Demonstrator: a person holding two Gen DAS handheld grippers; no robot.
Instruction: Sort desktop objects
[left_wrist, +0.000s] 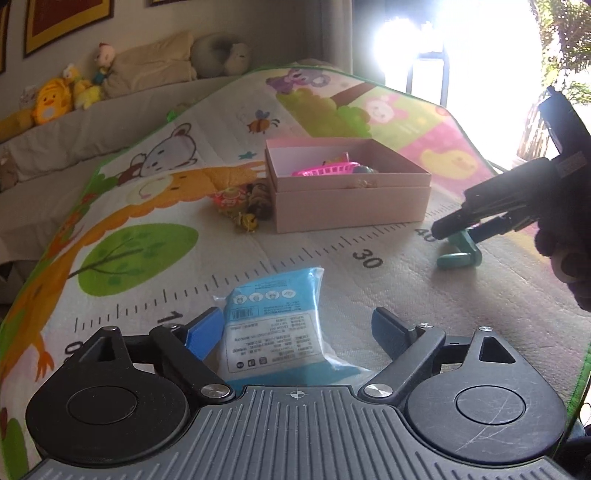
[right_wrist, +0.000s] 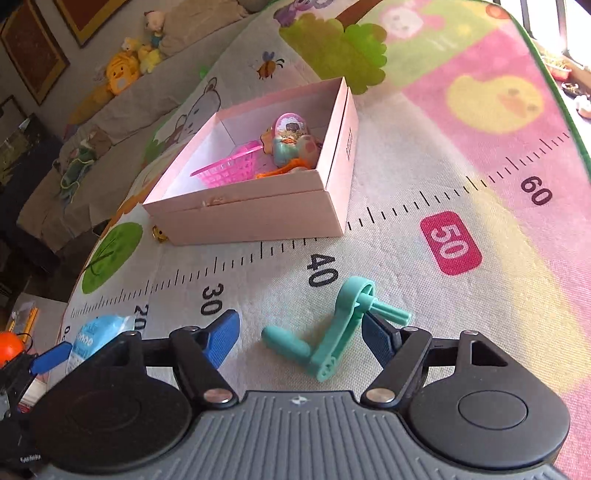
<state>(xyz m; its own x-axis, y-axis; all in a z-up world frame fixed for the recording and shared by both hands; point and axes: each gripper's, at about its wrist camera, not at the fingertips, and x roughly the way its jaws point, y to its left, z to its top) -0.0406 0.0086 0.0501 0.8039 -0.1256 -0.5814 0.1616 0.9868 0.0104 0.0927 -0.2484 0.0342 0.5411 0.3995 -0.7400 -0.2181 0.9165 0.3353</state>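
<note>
A pink open box (left_wrist: 351, 199) (right_wrist: 255, 210) stands on the play mat and holds a pink basket (right_wrist: 231, 168) and small toys (right_wrist: 291, 142). A blue tissue pack (left_wrist: 277, 325) (right_wrist: 98, 338) lies on the mat between the fingers of my open left gripper (left_wrist: 295, 332). A teal plastic crank handle (right_wrist: 332, 332) (left_wrist: 460, 253) lies flat on the mat between the fingers of my open right gripper (right_wrist: 301, 336); its right pad is next to the crank's peg. The right gripper also shows in the left wrist view (left_wrist: 458, 227).
Small wrapped candies and hair ties (left_wrist: 245, 205) lie left of the box. The colourful mat (right_wrist: 480, 155) has a ruler print and a green edge. A sofa with plush toys (left_wrist: 55, 99) is behind. An orange object (right_wrist: 9, 347) sits at far left.
</note>
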